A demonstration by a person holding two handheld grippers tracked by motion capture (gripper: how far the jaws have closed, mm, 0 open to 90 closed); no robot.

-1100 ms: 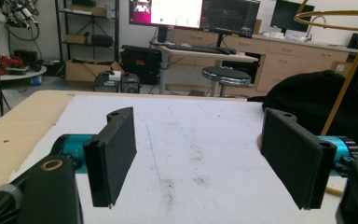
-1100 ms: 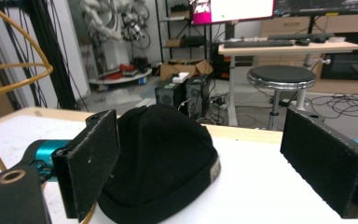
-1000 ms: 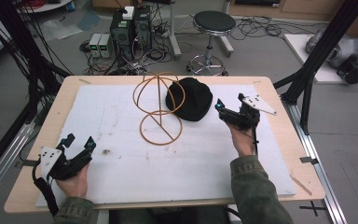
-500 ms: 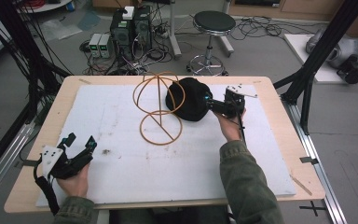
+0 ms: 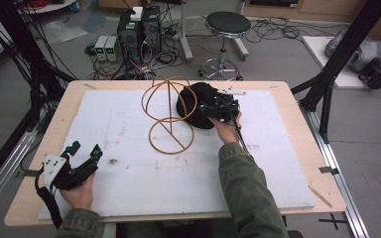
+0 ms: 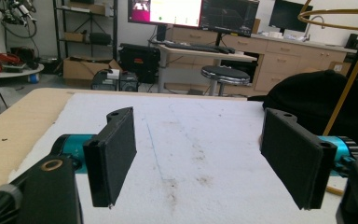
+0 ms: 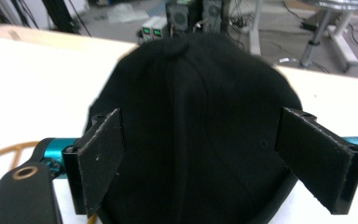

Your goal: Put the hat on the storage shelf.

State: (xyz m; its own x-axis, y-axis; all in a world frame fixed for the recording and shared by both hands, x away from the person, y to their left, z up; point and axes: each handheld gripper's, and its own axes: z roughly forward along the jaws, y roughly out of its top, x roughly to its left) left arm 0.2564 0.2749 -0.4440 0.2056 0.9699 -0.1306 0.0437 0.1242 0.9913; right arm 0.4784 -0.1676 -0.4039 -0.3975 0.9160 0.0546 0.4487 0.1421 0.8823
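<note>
Your right gripper (image 5: 204, 107) is right over the black hat (image 5: 192, 100).
Near you, your left gripper (image 5: 83, 150) rests on the white mat (image 5: 129, 168), wide open and holding nothing. Farther off, your right gripper is wide open too, one jaw on each side of the hat. The hat lies at the far middle of the table, touching the gold wire stand (image 5: 168, 116).

Matt black cloth cap (image 7: 191, 130), glossy brass-coloured wire stand (image 5: 168, 116), rough white mat (image 5: 129, 173).

Looked like a robotics lab: desktop towers (image 5: 140, 30) and tangled cables (image 5: 273, 29) on the floor, monitors (image 6: 193, 11) at the far wall.
</note>
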